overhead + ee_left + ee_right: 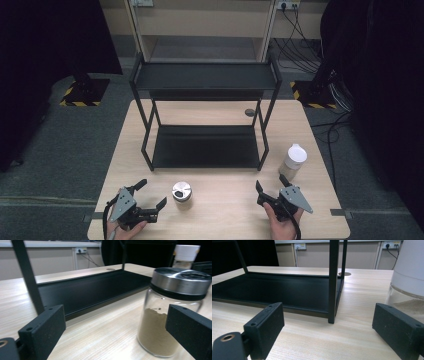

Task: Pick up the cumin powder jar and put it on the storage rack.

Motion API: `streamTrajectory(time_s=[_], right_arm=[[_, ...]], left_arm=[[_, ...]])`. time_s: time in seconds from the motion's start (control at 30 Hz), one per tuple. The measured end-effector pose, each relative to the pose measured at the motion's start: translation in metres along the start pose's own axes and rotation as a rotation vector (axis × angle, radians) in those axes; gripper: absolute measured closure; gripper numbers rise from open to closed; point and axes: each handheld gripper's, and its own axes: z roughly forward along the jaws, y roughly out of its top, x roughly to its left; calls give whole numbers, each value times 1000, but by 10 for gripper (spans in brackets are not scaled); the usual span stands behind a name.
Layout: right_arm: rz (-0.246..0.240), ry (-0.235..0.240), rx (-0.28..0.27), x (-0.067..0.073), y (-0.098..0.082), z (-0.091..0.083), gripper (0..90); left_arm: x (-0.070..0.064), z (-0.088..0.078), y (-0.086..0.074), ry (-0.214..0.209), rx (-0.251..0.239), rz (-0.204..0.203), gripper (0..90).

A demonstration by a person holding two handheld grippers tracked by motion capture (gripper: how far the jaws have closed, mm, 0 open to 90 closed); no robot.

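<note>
A glass jar [181,191] with a metal lid and brown powder stands near the table's front, just right of my left gripper [152,192]. That gripper is open; in the left gripper view the glass jar [172,315] stands just beyond the right jaw, untouched. A white-capped jar [293,160] of pale powder stands at the right, beyond my right gripper [271,183], which is open and holds nothing. In the right gripper view the white-capped jar [409,277] rises behind the right jaw.
A black two-tier metal rack [205,147] stands mid-table, its lower tray [95,290] close ahead of both grippers. One rack post [333,280] stands straight ahead of the right gripper. Bare wood table [225,200] lies between the grippers.
</note>
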Motion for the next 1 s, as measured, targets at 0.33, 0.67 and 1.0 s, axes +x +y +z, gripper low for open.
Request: streamTrajectory(time_s=[0.33, 0.67, 1.0], right_arm=[[-13, 3, 1, 1, 0, 0, 106], [-27, 2, 4, 2, 1, 0, 106], [-33, 3, 7, 2, 1, 1, 106]], left_arm=[[4, 1, 2, -69, 12, 49, 18], [6, 4, 6, -101, 30, 82, 24], [5, 9, 13, -154, 65, 143, 25]])
